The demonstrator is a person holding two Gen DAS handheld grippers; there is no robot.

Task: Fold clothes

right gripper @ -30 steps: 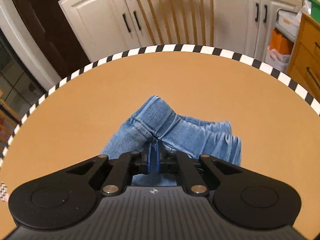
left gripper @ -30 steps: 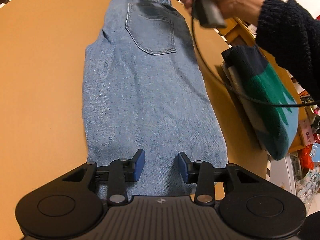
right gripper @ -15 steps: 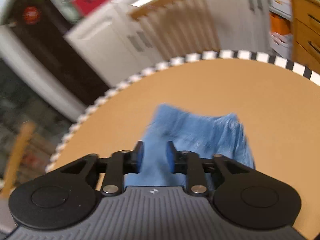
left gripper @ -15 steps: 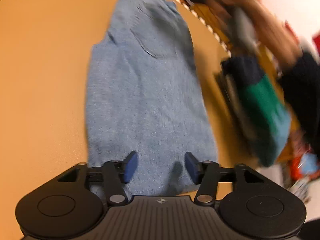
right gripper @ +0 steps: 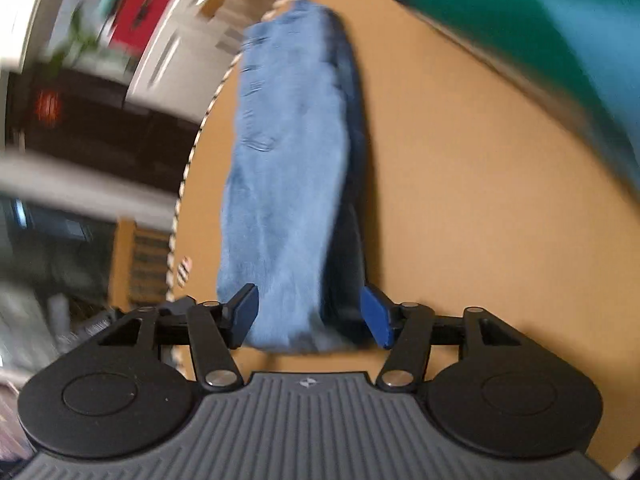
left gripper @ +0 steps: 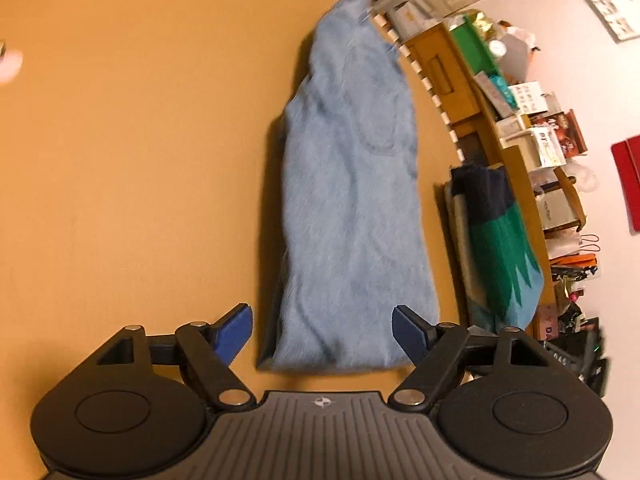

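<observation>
Jeans [left gripper: 352,208] lie folded lengthwise into one long strip on the round tan table [left gripper: 132,152], running away from both cameras toward the far checkered rim. In the left wrist view, going left to right, bare tabletop fills the near side, then comes the denim strip with a back pocket faintly visible toward its far end, then a folded green and navy garment [left gripper: 500,248] at the table's right edge, and beyond it cluttered wooden shelves [left gripper: 532,152].

The left gripper [left gripper: 322,330] hangs over the near end of the strip with its jaws opening; the blue pads stand on either side of the cloth and do not press it, so the denim lies free.

In the right wrist view, heavily blurred, the table's rim and dark furniture sit on the left, the jeans rise up the middle, and the green garment smears across the upper right. The right gripper [right gripper: 310,316] likewise straddles the near end of the strip, its jaws opening, the pads flanking the cloth without clamping it.

Both claws spread at the same end probably means the lengthwise fold is judged finished, and each hand is lining up to take a corner of this end so the strip can be carried over toward the far end for the next fold.
</observation>
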